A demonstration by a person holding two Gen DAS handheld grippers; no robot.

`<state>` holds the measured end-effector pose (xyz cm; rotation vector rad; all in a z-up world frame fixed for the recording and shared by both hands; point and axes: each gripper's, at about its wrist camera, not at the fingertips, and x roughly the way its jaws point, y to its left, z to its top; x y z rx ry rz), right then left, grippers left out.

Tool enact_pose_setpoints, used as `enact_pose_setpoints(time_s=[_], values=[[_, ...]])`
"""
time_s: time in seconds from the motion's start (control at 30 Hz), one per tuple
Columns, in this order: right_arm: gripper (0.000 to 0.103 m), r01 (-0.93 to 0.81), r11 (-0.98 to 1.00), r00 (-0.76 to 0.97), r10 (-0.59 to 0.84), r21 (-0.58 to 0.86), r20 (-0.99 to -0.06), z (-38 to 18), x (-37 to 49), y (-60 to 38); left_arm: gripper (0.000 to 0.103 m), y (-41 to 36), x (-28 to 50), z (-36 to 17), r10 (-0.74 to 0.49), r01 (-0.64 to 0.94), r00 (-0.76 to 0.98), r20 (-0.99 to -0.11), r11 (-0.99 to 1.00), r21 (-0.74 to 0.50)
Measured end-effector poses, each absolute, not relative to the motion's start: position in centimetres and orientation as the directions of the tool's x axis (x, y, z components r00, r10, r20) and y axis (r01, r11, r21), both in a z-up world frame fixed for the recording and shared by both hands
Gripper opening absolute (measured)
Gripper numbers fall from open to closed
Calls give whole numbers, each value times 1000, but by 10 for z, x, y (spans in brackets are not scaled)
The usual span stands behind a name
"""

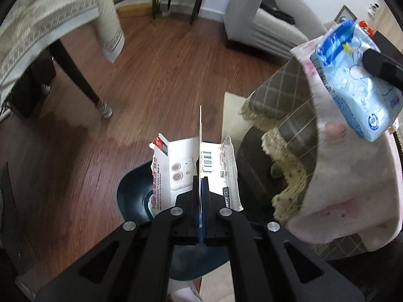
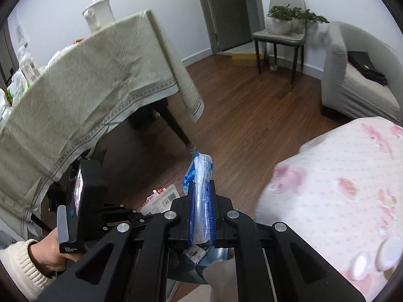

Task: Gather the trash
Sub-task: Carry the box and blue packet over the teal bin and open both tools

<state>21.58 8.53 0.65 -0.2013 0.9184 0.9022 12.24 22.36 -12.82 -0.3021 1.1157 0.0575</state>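
My left gripper (image 1: 201,188) is shut on a white printed wrapper (image 1: 176,168) with a barcode, held above a dark round bin (image 1: 133,196) on the floor. The same wrapper (image 2: 161,198) shows low in the right wrist view beside the left gripper body (image 2: 85,201). My right gripper (image 2: 201,188) is shut on a blue and white plastic packet (image 2: 200,173), edge on between the pads. That packet (image 1: 352,85) also shows at the upper right of the left wrist view, over the pink cloth.
A table with a beige cloth (image 2: 83,83) stands at left on dark legs (image 1: 75,73). A pink patterned cloth (image 2: 340,191) covers furniture at right. A grey chair with plants (image 2: 284,32) and a grey sofa (image 2: 357,78) stand at the back. The floor is brown wood (image 1: 156,80).
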Motion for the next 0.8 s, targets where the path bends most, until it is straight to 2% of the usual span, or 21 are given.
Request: enact_pose_setpoints(time_s=[0.1, 0.2, 0.4, 0.8], values=[[9, -756, 622, 268, 578, 203, -771, 0, 213, 96, 4, 228, 120, -141, -112, -212, 387, -915, 955, -207], [9, -762, 618, 258, 563, 193, -785, -7, 211, 104, 38, 236, 116, -153, -126, -246, 343, -931, 945, -218], [9, -768, 617, 231, 517, 172, -824, -28, 209, 123, 39, 257, 108, -145, -97, -301, 370, -924, 928, -218], [9, -790, 602, 159, 382, 115, -910, -84, 199, 160, 56, 280, 88, -102, -35, -312, 495, -868, 925, -216]])
